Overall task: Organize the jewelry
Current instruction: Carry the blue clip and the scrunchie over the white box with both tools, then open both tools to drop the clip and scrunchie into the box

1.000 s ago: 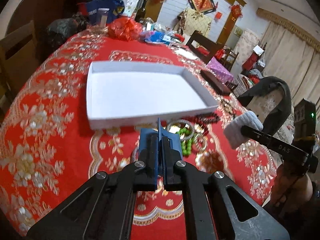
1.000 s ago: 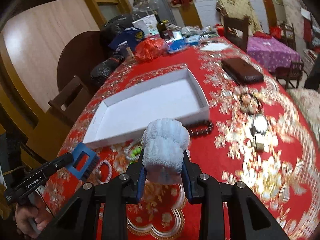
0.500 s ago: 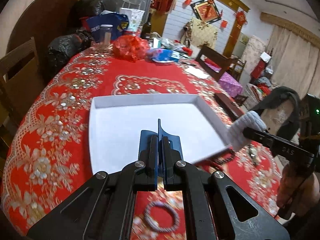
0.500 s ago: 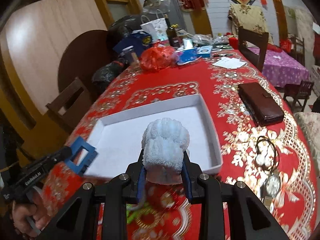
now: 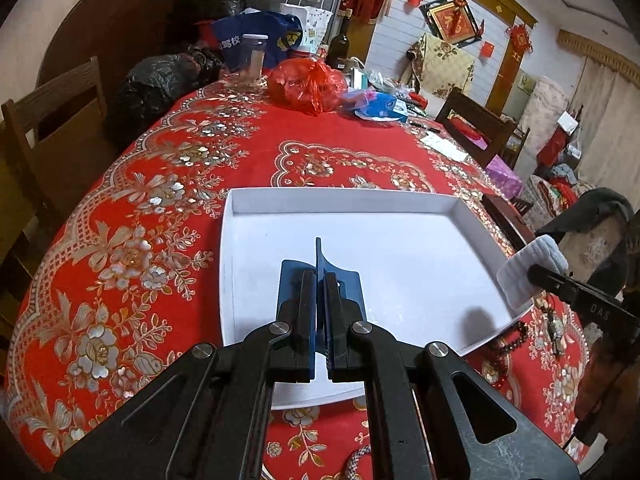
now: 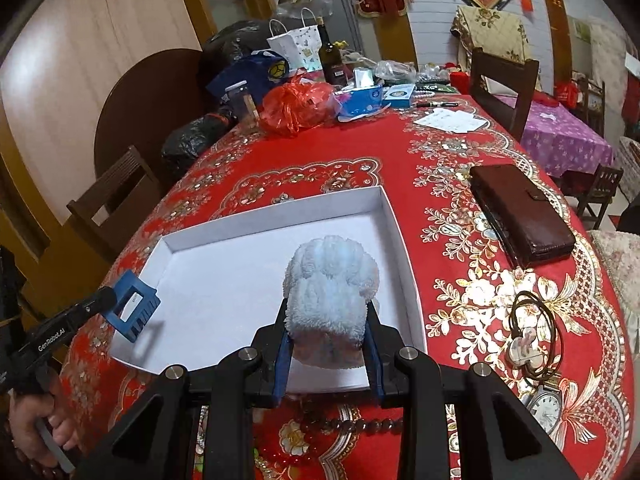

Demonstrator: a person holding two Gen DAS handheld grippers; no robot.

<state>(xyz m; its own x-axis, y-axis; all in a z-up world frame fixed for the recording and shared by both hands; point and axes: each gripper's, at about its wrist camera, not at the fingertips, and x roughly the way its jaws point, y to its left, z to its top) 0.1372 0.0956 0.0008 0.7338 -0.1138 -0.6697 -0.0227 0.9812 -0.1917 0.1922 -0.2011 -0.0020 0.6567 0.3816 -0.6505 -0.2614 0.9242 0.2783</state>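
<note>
A shallow white tray (image 5: 340,200) (image 6: 276,210) lies empty on the red tablecloth. My left gripper (image 5: 319,264) is shut with nothing between its blue pads, held above the tray's near part; it shows at the tray's left corner in the right wrist view (image 6: 134,312). My right gripper (image 6: 330,280) is shut on a fluffy white cloth (image 6: 332,292) above the tray's near right part; the cloth shows in the left wrist view (image 5: 530,272). A dark bead bracelet (image 5: 510,340) (image 6: 352,426) lies by the tray's near edge. A watch (image 6: 546,404) and a corded pendant (image 6: 528,344) lie to the right.
A brown wallet (image 6: 520,212) lies right of the tray. A red plastic bag (image 5: 306,86), a bottle (image 6: 330,54), bags and papers (image 6: 450,120) crowd the far end of the table. Wooden chairs (image 5: 52,120) stand on the left and at the far right (image 6: 504,80).
Both grippers have moved forward from over the jewelry pile to above the white tray. The green beads and bangles have dropped out of view beneath the grippers.
</note>
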